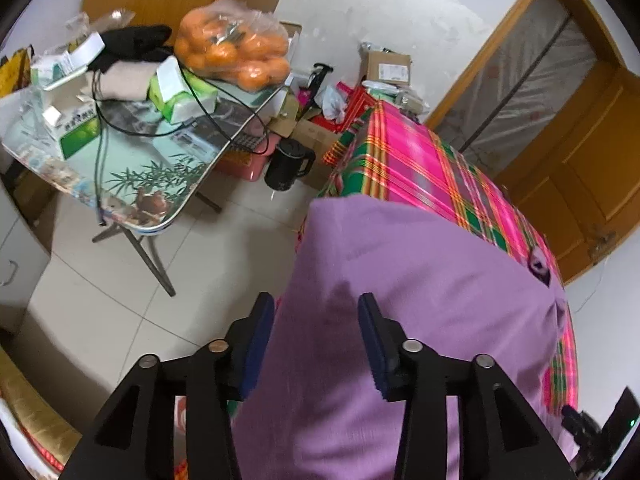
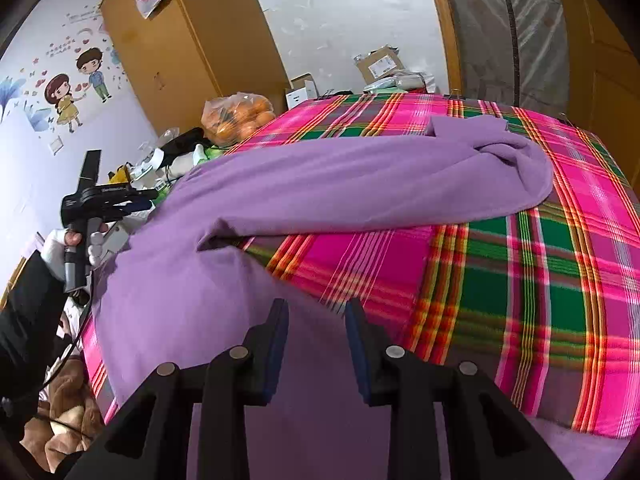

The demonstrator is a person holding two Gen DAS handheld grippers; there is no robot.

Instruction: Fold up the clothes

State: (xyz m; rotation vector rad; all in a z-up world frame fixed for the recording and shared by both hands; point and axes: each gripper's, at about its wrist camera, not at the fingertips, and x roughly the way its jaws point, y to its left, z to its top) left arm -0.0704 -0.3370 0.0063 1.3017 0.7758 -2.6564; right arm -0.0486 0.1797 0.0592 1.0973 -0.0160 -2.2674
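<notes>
Purple garment point(image 2: 360, 184) spread on the plaid bedsheet point(image 2: 540, 280), both claws empty.
Left gripper point(image 1: 316, 316) jaws apart over garment's left edge, gripping nothing. Right gripper point(image 2: 316, 320) half open above the near hem, pads clear of the cloth.

White walls, one on the left bearing cartoon stickers point(image 2: 76, 88), enclose pale floor tiles point(image 1: 120, 280), wooden wardrobes point(image 2: 172, 48) at the far side, a wooden door point(image 1: 580, 168) on the right, and a cluttered folding surface point(image 1: 132, 176).
</notes>
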